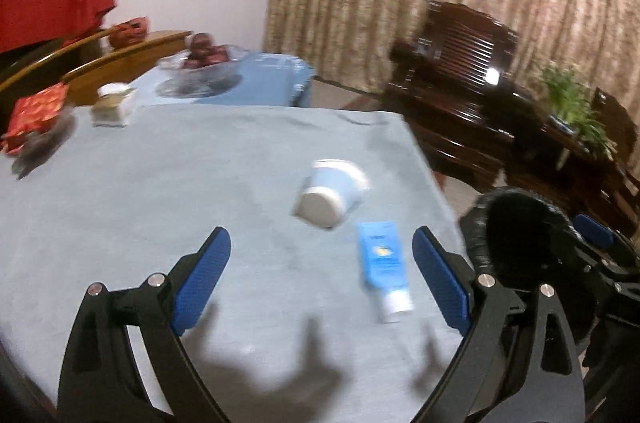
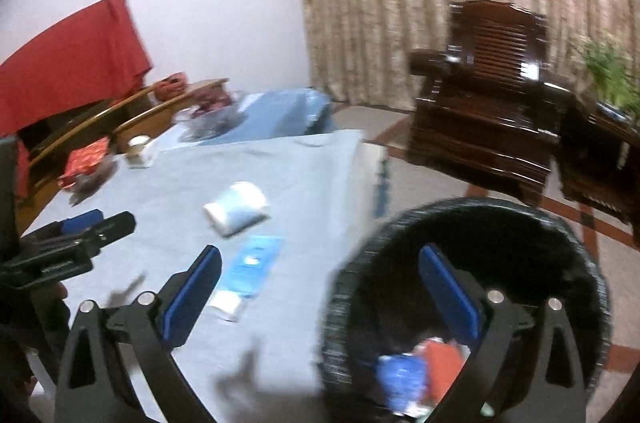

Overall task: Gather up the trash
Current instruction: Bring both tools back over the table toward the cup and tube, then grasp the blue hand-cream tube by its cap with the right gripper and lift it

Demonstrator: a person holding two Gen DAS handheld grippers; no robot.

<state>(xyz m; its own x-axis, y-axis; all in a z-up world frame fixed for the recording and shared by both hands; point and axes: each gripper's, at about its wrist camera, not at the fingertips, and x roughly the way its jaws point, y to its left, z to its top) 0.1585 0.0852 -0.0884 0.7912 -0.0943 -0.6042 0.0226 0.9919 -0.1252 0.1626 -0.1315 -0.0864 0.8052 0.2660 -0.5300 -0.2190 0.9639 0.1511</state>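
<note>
A blue and white paper cup (image 1: 332, 193) (image 2: 238, 209) lies on its side on the light blue tablecloth (image 1: 160, 183). Just nearer lies a blue tube with a white cap (image 1: 382, 263) (image 2: 252, 269). My left gripper (image 1: 322, 238) hovers open over the cloth, the tube inside its right finger and the cup beyond its tips. My right gripper (image 2: 320, 255) is open and holds nothing; its right finger hangs over the black bin (image 2: 468, 219) off the table's right edge. Blue and red trash (image 2: 416, 371) lies in the bin. Both views are blurred.
A glass bowl of red fruit (image 1: 204, 63), a small jar (image 1: 112, 103) and a red packet (image 1: 36, 115) stand at the table's far left. Curved wooden chair backs (image 1: 100, 63) line that side. A dark wooden armchair (image 2: 488, 95) and a plant (image 1: 572, 103) stand right of the table.
</note>
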